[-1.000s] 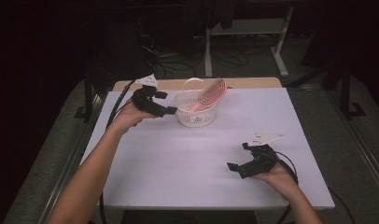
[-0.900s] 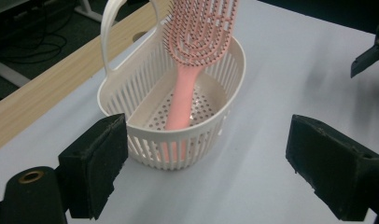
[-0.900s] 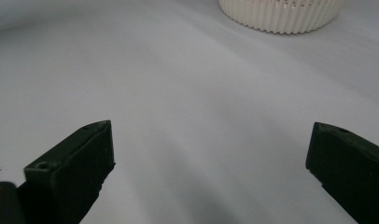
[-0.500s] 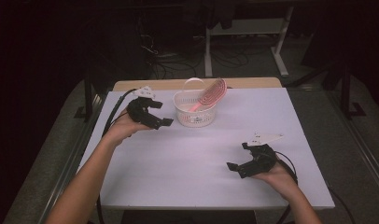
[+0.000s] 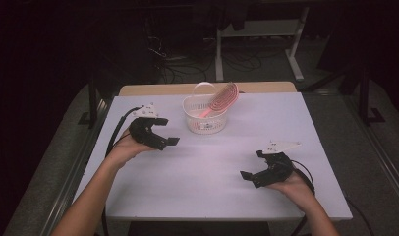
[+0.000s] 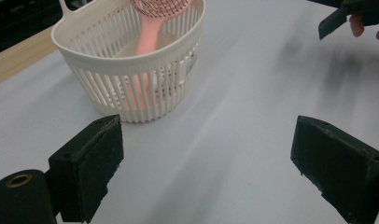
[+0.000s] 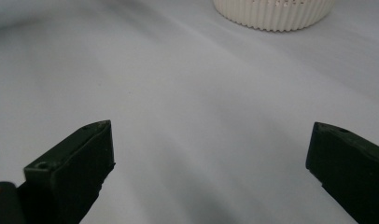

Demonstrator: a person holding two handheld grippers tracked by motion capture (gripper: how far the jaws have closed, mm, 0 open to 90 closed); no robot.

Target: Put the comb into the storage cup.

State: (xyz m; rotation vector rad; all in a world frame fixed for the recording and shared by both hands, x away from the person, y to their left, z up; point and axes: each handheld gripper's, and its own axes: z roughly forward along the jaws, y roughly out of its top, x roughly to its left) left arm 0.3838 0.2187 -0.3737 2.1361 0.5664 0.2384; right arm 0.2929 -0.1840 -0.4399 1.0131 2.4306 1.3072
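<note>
We are holding the left tool (image 5: 164,136) low over the bench (image 5: 202,177), its jaws standing wide apart with nothing between them. In the left gripper view the white slatted basket (image 6: 131,70) is sitting just ahead of this tool, off toward its left jaw, clear of both jaws and not touching them. The pink hairbrush (image 6: 152,28) is leaning inside the basket, handle down against the floor of it and bristled head sticking up past the far rim. In the high view the basket (image 5: 205,118) is resting near the far edge of the bench, just beyond the left tool's tips and to their right.

We are keeping the right tool (image 5: 253,164) released too, jaws spread with bare bench between them. It is lying low in the right hand (image 5: 291,184), well apart from the basket, which is showing only as a ribbed white base (image 7: 274,14) far ahead of its jaws in the right gripper view.
</note>
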